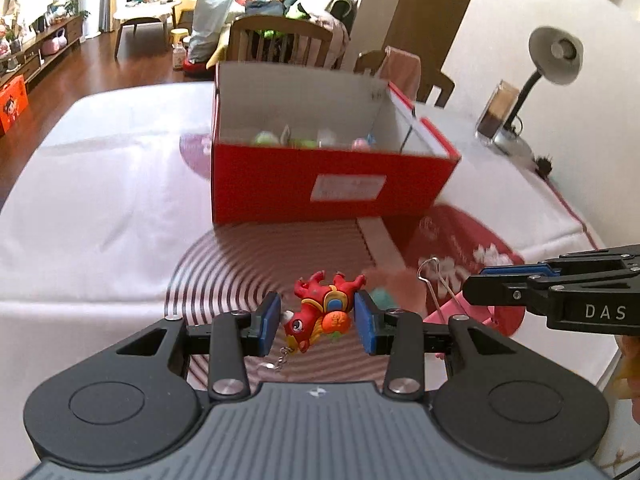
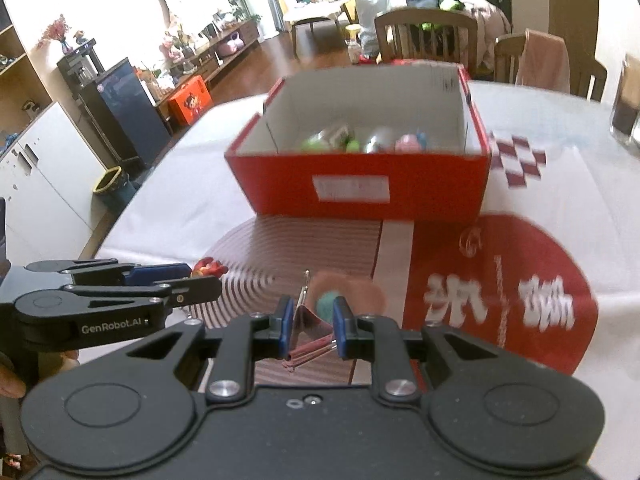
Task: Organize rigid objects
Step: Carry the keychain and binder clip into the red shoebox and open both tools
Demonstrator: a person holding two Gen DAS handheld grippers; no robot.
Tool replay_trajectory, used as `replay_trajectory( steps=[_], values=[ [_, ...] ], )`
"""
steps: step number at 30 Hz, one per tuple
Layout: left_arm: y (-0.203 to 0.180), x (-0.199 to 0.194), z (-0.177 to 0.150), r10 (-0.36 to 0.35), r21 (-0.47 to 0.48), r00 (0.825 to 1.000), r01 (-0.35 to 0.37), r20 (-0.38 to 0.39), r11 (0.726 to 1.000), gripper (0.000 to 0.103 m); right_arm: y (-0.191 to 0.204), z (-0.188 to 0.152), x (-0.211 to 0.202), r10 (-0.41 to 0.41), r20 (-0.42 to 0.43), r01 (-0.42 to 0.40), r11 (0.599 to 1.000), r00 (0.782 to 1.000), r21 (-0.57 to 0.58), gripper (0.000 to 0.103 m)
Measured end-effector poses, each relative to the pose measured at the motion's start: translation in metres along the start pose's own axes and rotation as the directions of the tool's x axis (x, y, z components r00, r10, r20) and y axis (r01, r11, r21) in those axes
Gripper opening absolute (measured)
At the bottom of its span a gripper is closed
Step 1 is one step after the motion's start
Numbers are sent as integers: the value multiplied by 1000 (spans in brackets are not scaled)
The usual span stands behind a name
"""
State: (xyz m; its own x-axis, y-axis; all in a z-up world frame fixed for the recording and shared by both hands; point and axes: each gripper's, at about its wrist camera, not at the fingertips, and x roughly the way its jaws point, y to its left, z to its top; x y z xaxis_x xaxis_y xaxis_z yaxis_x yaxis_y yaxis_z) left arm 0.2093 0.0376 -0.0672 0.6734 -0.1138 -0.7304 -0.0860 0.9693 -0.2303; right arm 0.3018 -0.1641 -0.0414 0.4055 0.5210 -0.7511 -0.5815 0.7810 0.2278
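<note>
A red toy animal keychain (image 1: 320, 310) lies between the blue pads of my left gripper (image 1: 316, 322); the right pad touches it, a small gap shows at the left pad. My right gripper (image 2: 310, 326) is shut on a pink binder clip (image 2: 306, 320), also seen in the left wrist view (image 1: 448, 300). Behind the clip lies a blurred pink and teal object (image 2: 340, 294). An open red box (image 1: 328, 176) (image 2: 360, 184) stands further back on the table and holds several small toys (image 2: 352, 140). The left gripper also shows in the right wrist view (image 2: 200, 284).
The table has a white cloth (image 1: 100, 200) with red and striped patterns. A desk lamp (image 1: 548, 64) and a glass jar (image 1: 496, 112) stand at the far right. Wooden chairs (image 1: 280, 44) stand behind the table.
</note>
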Motion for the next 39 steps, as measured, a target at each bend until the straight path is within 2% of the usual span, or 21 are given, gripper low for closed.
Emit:
replay_trajectory(
  steps=[11, 20, 29, 39],
  values=[
    [-13, -2, 89, 51, 55, 992, -58, 117, 997, 39, -13, 83, -4, -34, 113, 41, 997, 993, -63, 20],
    [-16, 39, 146, 118, 95, 984, -132, 137, 987, 39, -38, 128, 26, -93, 140, 106, 990, 986, -89, 20],
    [-11, 105, 171, 185, 101, 981, -190, 56, 977, 39, -58, 149, 73, -134, 97, 145, 982, 986, -121, 20],
    [-10, 170, 175, 238, 142, 970, -230, -41, 963, 39, -73, 154, 123, -153, 40, 158, 978, 987, -134, 20]
  ],
)
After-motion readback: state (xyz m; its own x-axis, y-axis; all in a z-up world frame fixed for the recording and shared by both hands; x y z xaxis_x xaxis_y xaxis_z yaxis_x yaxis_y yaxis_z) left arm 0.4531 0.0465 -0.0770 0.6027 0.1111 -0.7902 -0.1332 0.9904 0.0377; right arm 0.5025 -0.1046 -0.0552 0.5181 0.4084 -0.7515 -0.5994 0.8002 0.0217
